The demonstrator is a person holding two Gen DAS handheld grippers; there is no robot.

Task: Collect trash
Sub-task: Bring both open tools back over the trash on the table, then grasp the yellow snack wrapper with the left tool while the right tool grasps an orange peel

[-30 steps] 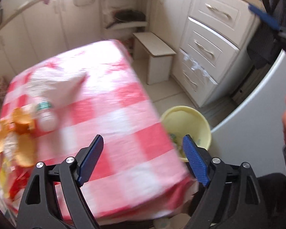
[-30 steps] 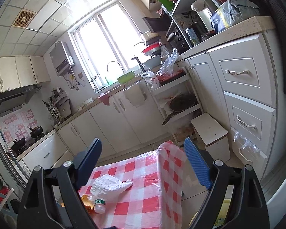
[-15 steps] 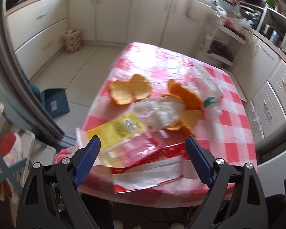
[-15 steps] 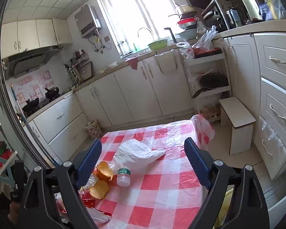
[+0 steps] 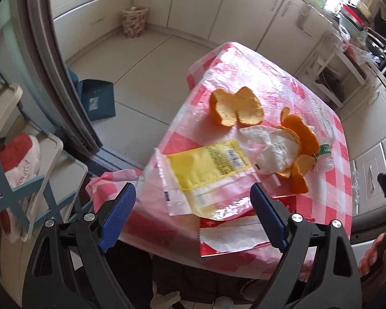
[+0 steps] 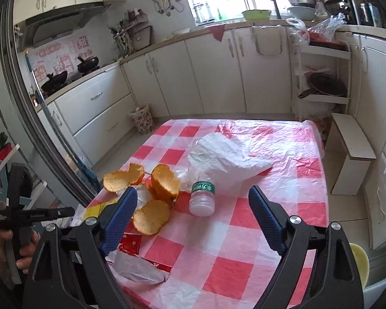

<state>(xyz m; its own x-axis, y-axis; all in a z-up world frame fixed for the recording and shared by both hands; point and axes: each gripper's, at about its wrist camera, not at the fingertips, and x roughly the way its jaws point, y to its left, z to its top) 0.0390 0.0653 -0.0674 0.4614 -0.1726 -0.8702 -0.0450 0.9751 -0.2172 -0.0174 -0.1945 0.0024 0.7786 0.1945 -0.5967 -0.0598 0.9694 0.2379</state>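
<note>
Trash lies on a red-and-white checked table (image 6: pixel 244 257). Orange peels (image 5: pixel 235 106) (image 6: pixel 164 182), a yellow plastic wrapper (image 5: pixel 208 170), a red-and-white wrapper (image 5: pixel 234 239) (image 6: pixel 139 265), a crumpled white bag (image 6: pixel 226 157) and a small clear bottle with a green label (image 6: pixel 202 199) lie on it. My left gripper (image 5: pixel 193 216) is open and empty, above the near table edge over the yellow wrapper. My right gripper (image 6: pixel 193 219) is open and empty, above the table just short of the bottle and peels.
A yellow bin (image 6: pixel 357 262) stands on the floor at the table's right. A white stool (image 6: pixel 352 146) and cream cabinets (image 6: pixel 218 77) lie beyond the table. A flowered basket (image 5: pixel 133 22) and a blue dustpan (image 5: pixel 97 100) are on the floor.
The left gripper has swung from the yellow bin side to the table's trash end and come closer to the wrappers. The right gripper has tilted down and moved nearer the table.
</note>
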